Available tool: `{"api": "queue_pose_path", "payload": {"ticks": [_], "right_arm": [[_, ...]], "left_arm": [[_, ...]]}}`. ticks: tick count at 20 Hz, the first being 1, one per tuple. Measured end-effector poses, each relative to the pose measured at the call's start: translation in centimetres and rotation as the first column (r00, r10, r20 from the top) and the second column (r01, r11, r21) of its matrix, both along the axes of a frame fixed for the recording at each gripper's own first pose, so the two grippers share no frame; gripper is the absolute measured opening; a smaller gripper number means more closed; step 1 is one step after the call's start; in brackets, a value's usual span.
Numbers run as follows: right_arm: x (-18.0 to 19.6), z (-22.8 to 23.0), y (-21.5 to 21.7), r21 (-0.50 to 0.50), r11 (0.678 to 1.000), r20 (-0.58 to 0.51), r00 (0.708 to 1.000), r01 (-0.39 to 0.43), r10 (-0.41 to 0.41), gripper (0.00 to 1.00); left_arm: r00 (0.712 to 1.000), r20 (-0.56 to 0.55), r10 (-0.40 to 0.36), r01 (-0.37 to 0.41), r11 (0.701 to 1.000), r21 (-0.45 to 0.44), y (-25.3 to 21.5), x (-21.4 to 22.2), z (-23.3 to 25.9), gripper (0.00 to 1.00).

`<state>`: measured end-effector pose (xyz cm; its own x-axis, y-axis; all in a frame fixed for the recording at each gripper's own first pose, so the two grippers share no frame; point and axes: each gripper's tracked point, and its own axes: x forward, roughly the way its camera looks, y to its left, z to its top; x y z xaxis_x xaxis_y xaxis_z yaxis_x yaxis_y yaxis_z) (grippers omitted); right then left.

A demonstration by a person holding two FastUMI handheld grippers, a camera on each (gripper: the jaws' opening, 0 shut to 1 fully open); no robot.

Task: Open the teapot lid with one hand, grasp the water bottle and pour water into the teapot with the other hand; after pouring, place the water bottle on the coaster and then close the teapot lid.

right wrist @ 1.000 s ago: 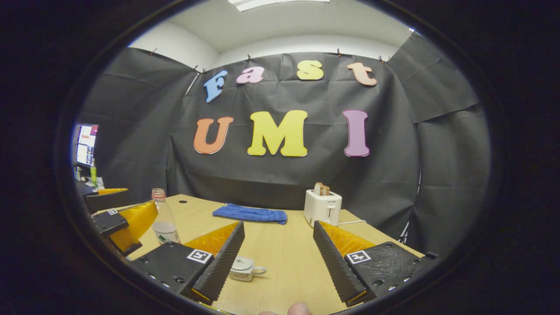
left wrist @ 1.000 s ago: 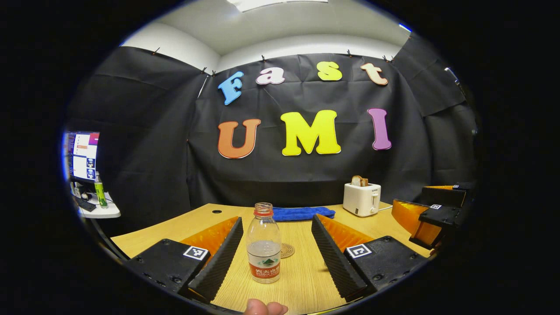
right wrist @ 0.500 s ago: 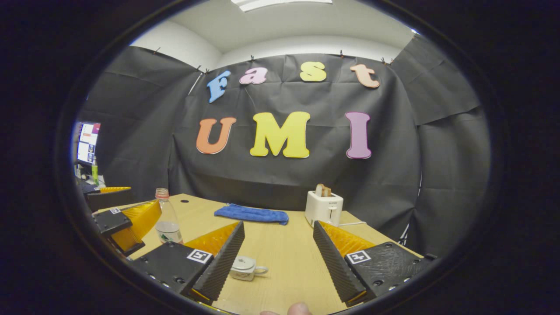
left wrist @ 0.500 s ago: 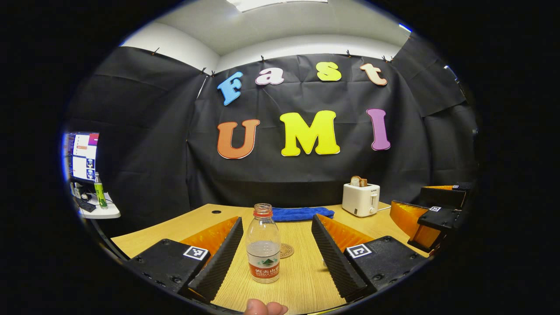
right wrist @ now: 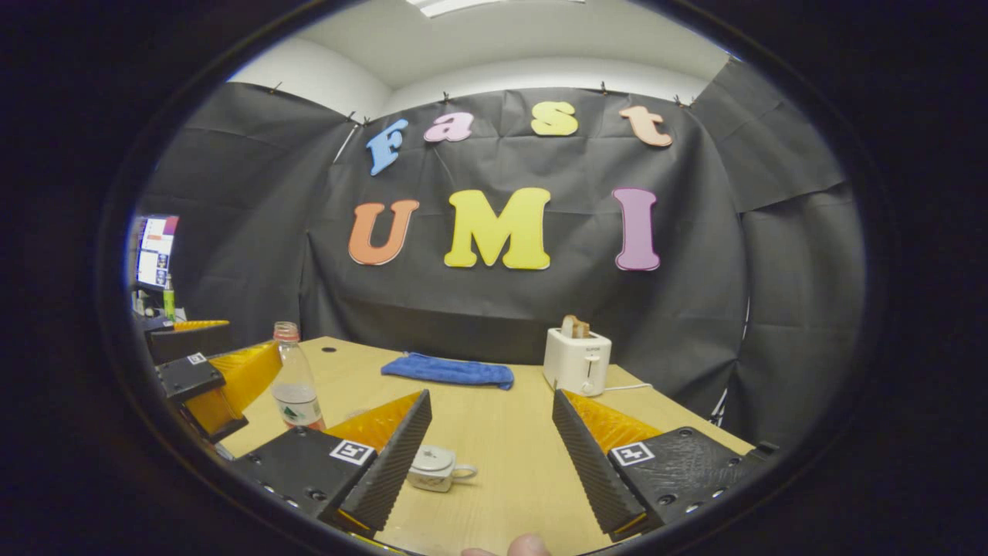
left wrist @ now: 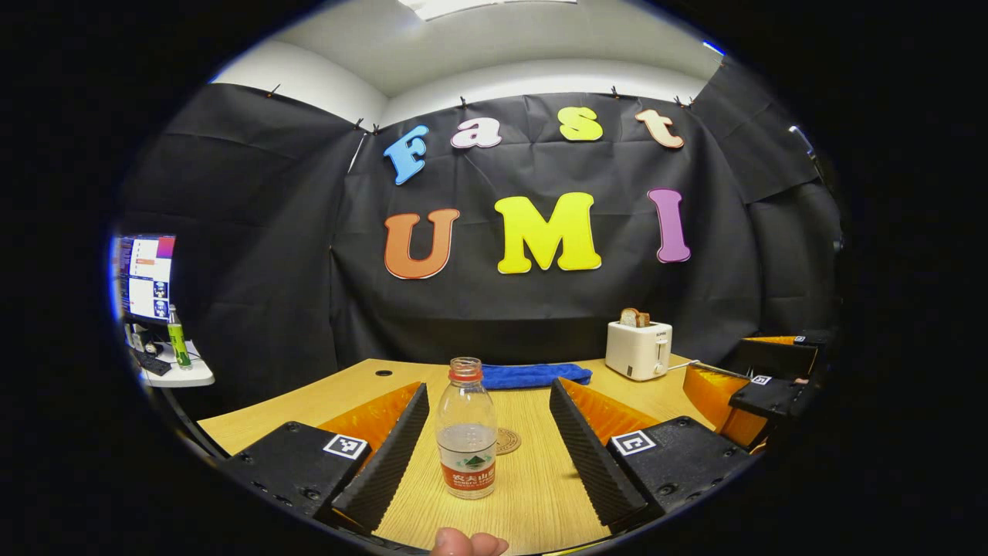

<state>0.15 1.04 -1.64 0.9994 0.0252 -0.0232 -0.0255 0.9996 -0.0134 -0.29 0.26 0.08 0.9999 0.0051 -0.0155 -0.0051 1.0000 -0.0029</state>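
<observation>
One clear plastic water bottle (left wrist: 466, 428), uncapped and part full, one small white lidded teapot (right wrist: 434, 469) and one round coaster (left wrist: 506, 441) occupy the wooden counter (left wrist: 532, 494); both grippers' fingers (left wrist: 390, 452) spread, empty.

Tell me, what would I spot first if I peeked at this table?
Probably the water bottle, standing upright on the wooden table between the open fingers of the left gripper, with a round coaster just behind it. Next, the small white teapot with its lid on, ahead of the open right gripper.
</observation>
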Motion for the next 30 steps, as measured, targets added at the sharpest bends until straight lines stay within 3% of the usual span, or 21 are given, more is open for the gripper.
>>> {"api": "queue_pose_path", "payload": {"ticks": [17,21,24,25,26,27,30], "right_arm": [[7.1,-10.0,5.4,-0.005,0.996,-0.195,0.977,-0.087,0.084,0.95],[8.3,-10.4,5.9,-0.008,0.996,-0.205,0.975,-0.091,0.087,0.97],[8.7,-10.8,6.4,-0.021,0.994,-0.214,0.972,-0.104,0.097,0.69],[8.8,-10.7,6.7,-0.023,0.994,-0.214,0.971,-0.11,0.103,0.7],[8.9,-10.8,6.9,-0.029,0.993,-0.215,0.971,-0.116,0.107,0.59],[9.1,-10.9,7.1,-0.036,0.992,-0.215,0.97,-0.121,0.111,0.6],[9.4,-11.1,7.1,-0.048,0.991,-0.219,0.97,-0.122,0.109,0.32]], "left_arm": [[0.998,-0.011,0.058,-0.058,0.998,-0.003,3.0,0.0,0.5,0.99],[0.997,-0.012,0.071,-0.072,0.997,-0.01,3.7,0.2,0.5,0.99],[0.997,-0.021,0.079,-0.08,0.997,-0.011,3.9,0.1,0.4,0.99],[0.996,-0.022,0.081,-0.081,0.997,-0.011,4.0,0.2,0.3,0.99],[0.996,-0.023,0.083,-0.083,0.996,-0.01,4.1,0.2,0.3,0.99],[0.996,-0.024,0.084,-0.084,0.996,-0.008,4.1,0.3,0.2,0.99],[0.996,-0.027,0.085,-0.085,0.996,-0.004,4.2,0.3,0.1,0.99]]}}
